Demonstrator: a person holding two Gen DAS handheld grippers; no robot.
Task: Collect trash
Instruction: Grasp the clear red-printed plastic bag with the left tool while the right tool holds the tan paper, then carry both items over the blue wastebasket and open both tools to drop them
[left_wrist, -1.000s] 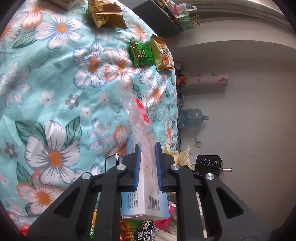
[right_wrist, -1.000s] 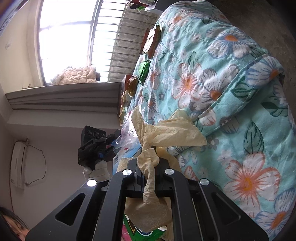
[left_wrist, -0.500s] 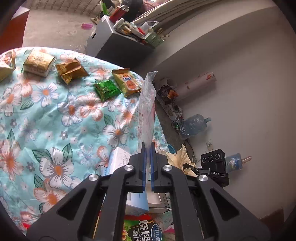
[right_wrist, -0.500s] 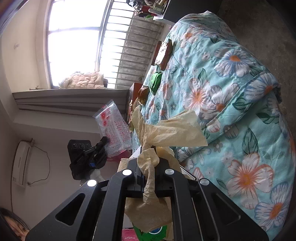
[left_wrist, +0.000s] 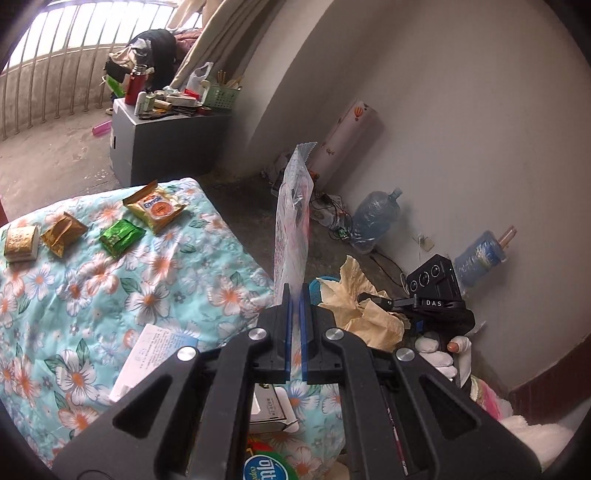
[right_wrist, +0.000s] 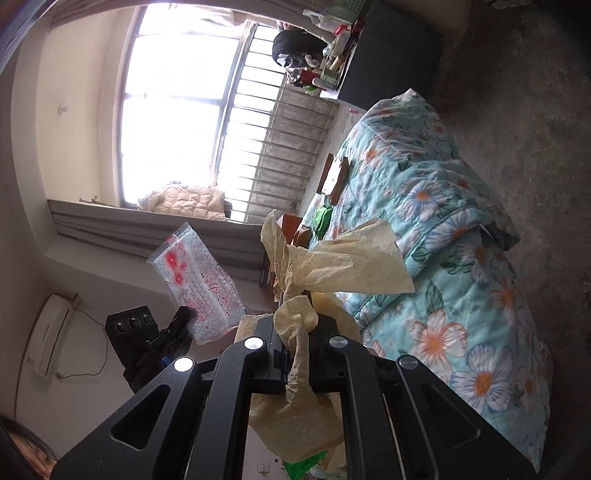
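Observation:
My left gripper (left_wrist: 294, 295) is shut on a clear plastic bag with red print (left_wrist: 293, 218), held upright above the floral quilt (left_wrist: 110, 288); the bag also shows in the right wrist view (right_wrist: 195, 284). My right gripper (right_wrist: 297, 321) is shut on a crumpled yellow-beige bag (right_wrist: 332, 258), seen beside the left gripper in the left wrist view (left_wrist: 354, 299). Snack wrappers lie on the quilt: a yellow packet (left_wrist: 155, 206), a green one (left_wrist: 122, 236), a gold one (left_wrist: 62, 232) and a gold box (left_wrist: 20, 242).
White boxes (left_wrist: 155, 354) and a green packet (left_wrist: 266, 469) lie close under the left gripper. A grey cabinet (left_wrist: 162, 136) with clutter stands by the wall. A water jug (left_wrist: 375, 218) and cables lie on the concrete floor.
The left gripper has lifted the clear bag off the quilt and swung up and away. The right gripper holds the beige bag as before.

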